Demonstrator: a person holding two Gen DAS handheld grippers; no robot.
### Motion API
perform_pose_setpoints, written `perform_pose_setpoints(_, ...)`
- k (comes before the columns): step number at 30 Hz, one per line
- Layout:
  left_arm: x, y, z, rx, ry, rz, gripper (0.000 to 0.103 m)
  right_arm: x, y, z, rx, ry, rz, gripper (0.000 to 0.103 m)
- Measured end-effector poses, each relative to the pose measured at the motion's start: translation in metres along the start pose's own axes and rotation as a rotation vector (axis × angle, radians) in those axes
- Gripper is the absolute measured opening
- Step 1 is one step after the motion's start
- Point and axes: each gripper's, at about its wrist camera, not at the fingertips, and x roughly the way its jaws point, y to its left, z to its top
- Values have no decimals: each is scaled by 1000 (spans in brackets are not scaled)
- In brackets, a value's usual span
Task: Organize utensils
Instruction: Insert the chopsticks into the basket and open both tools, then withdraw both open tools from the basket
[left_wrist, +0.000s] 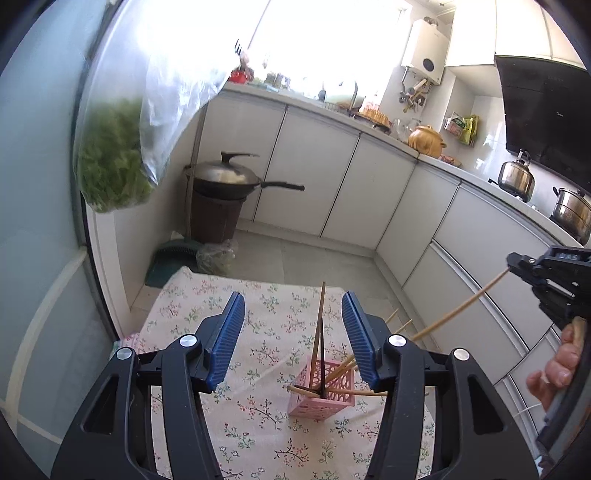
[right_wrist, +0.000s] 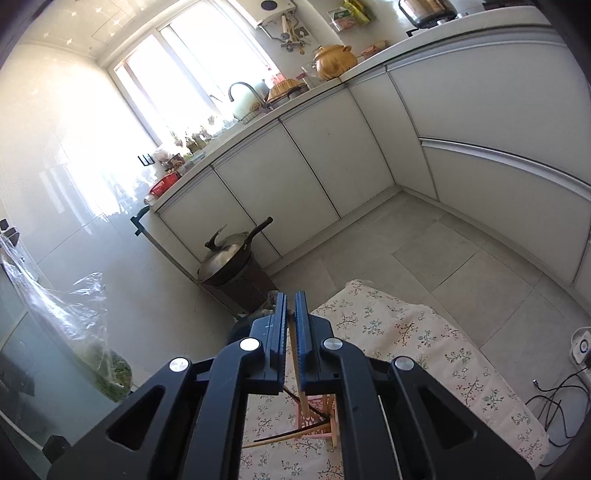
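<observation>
A pink lattice utensil holder stands on the floral tablecloth with several wooden chopsticks standing and leaning in it. My left gripper is open and empty, above and just behind the holder. My right gripper is shut on a light wooden chopstick whose lower end reaches down into the pink holder. In the left wrist view the right gripper is at the right edge, holding that chopstick slanted down toward the holder.
The small table drops off to tiled floor at its far edge. A wok on a brown bin stands by white cabinets. A plastic bag of greens hangs at the left. Cables lie right of the table.
</observation>
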Motion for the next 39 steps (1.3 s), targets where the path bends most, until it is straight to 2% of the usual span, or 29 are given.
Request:
perform_pose_setpoints(2, 11, -1, -2, -8, 36, -3, 52, 27, -4, -7, -19, 46, -36, 6)
perform_pose_setpoints(4, 17, -1, -5, -2, 54, 0, 52, 49, -17, -20, 16, 97, -61, 11)
perform_pose_setpoints(7, 18, -7, -7, 24, 64, -8, 52, 59, -32, -38, 27, 141, -79, 12)
perform_pose_setpoints(10, 13, -14, -8, 44, 53, -13, 54, 50, -31, -50, -25, 130, -91, 21)
perform_pose_setpoints(17, 2, -33, -13, 96, 32, 0, 61, 20, -7, -69, -196, 75, -122, 28)
perform_pose_setpoints(23, -7, -49, -24, 152, 19, 31, 77, 0, -4, -90, -284, 60, -149, 33)
perform_pose_setpoints(27, -6, -58, -31, 177, 39, 49, 81, -15, -4, -107, -336, 30, -171, 56)
perform_pose_setpoints(28, -5, -59, -34, 183, 45, 54, 82, -19, -5, -110, -343, 21, -174, 58)
perform_pose_setpoints(30, -4, -61, -41, 196, 52, 68, 85, -26, -6, -117, -364, 10, -185, 59)
perform_pose_setpoints(39, -7, -69, -58, 241, 65, 88, 90, -41, -29, -131, -366, 19, -249, 67)
